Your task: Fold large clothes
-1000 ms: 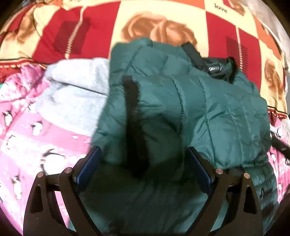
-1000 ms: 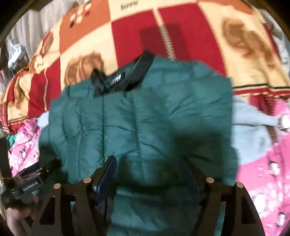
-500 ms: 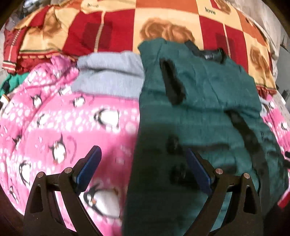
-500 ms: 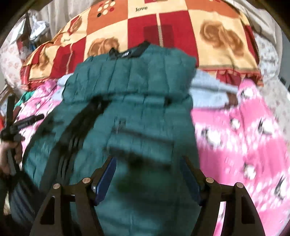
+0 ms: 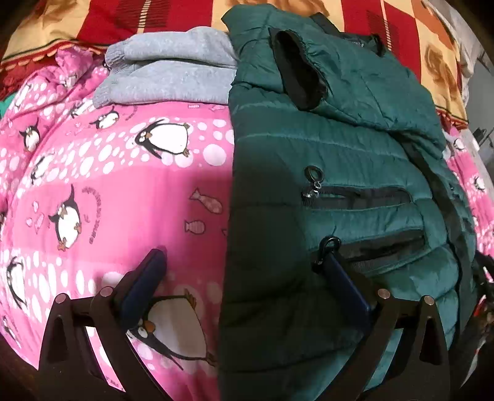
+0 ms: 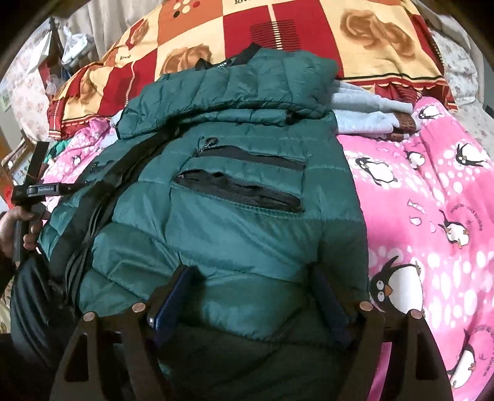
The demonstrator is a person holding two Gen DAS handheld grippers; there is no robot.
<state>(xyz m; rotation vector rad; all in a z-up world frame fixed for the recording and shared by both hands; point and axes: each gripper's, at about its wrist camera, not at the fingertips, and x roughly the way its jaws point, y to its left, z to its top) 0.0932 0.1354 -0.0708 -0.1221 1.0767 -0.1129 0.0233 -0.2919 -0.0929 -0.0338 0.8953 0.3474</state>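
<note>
A dark green puffer jacket (image 5: 355, 160) (image 6: 234, 216) lies front up on the bed, its sleeves folded across the chest and two zip pockets showing. My left gripper (image 5: 242, 271) is low over the jacket's left edge with its jaws opening. One finger hangs over the pink blanket, the other over the jacket by a zip pull. My right gripper (image 6: 251, 290) straddles a bulge of the jacket's lower part, jaws opening, the fabric lying loose between the fingers. The left gripper (image 6: 40, 191) also shows at the far left of the right wrist view, held by a hand (image 6: 18, 225).
A pink penguin blanket (image 5: 108, 185) (image 6: 432, 200) covers the bed on both sides of the jacket. A folded grey garment (image 5: 173, 68) (image 6: 367, 114) lies beside the jacket's shoulder. Behind is a red and yellow checked blanket (image 5: 92, 24) (image 6: 278, 27). Clutter stands at the far left (image 6: 61, 46).
Both grippers have drawn back from the jacket's upper part to its near end. Much more pink blanket shows. Both sets of jaws stand slightly wider.
</note>
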